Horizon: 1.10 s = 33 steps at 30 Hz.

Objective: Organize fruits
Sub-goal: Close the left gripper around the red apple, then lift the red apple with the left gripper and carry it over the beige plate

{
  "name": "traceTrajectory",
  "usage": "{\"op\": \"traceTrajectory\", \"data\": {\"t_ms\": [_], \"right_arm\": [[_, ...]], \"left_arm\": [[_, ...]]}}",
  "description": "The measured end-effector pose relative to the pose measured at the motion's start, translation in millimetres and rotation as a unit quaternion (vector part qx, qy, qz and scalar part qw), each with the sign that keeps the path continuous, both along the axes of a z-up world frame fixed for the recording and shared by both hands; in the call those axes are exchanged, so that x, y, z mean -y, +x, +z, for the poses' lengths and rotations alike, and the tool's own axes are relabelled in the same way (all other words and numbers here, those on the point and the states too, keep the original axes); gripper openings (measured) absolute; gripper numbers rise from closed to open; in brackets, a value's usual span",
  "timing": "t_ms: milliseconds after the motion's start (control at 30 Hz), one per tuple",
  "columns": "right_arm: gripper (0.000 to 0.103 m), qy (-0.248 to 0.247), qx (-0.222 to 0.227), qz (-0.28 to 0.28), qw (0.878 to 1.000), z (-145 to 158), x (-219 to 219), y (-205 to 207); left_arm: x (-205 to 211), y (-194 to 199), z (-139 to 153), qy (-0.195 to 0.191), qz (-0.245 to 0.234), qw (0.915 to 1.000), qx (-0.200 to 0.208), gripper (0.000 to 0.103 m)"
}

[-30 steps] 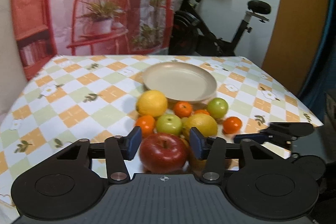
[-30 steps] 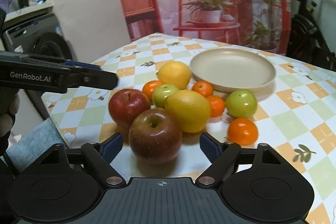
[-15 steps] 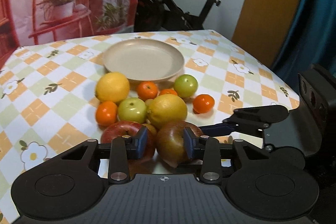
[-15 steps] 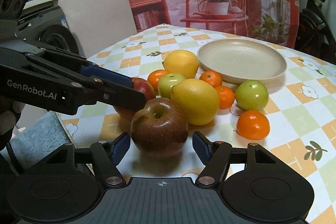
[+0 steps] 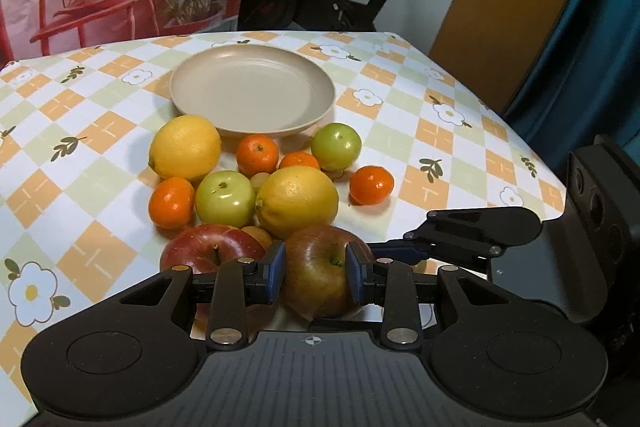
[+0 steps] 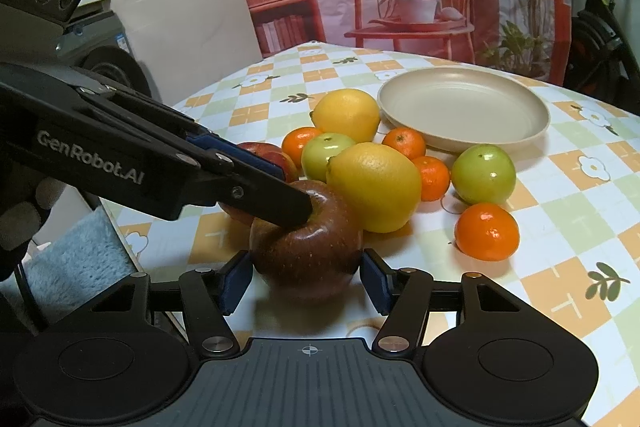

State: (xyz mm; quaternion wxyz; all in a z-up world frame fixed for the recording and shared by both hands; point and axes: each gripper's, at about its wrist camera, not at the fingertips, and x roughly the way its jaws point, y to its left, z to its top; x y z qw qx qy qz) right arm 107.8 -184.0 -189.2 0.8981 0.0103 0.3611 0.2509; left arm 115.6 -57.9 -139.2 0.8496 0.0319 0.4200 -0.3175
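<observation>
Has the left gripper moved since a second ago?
Yes. The left gripper has shifted rightward off the bright red apple and closed onto the darker apple, beside the right gripper.

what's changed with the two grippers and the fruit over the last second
The left gripper swung off the bright red apple toward the right gripper, and its jaws have just been closing; they now sit tight at the top of the darker apple. The right gripper's jaws have just been closing around that same apple. The plate and the other fruit kept their places.
</observation>
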Motion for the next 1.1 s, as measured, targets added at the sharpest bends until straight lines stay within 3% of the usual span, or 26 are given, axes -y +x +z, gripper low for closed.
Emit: {"op": "traceTrajectory", "data": {"t_ms": [300, 667, 1100], "right_arm": [[0.056, 0.007, -0.003, -0.003, 1.0, -0.3, 2.1, 1.4], [0.055, 0.014, -0.002, -0.015, 1.0, 5.1, 8.6, -2.0], [0.055, 0.007, 0.059, -0.033, 0.998, 46.1, 24.5, 4.8]], "left_arm": [[-2.2, 6.5, -1.7, -0.009, 0.005, 0.9998, -0.015, 0.035], [5.7, 4.5, 0.6, -0.008, -0.009, 0.9999, -0.004, 0.035], [14.6, 16.8, 41.9, -0.037, -0.015, 0.9982, 0.044, 0.035]]}}
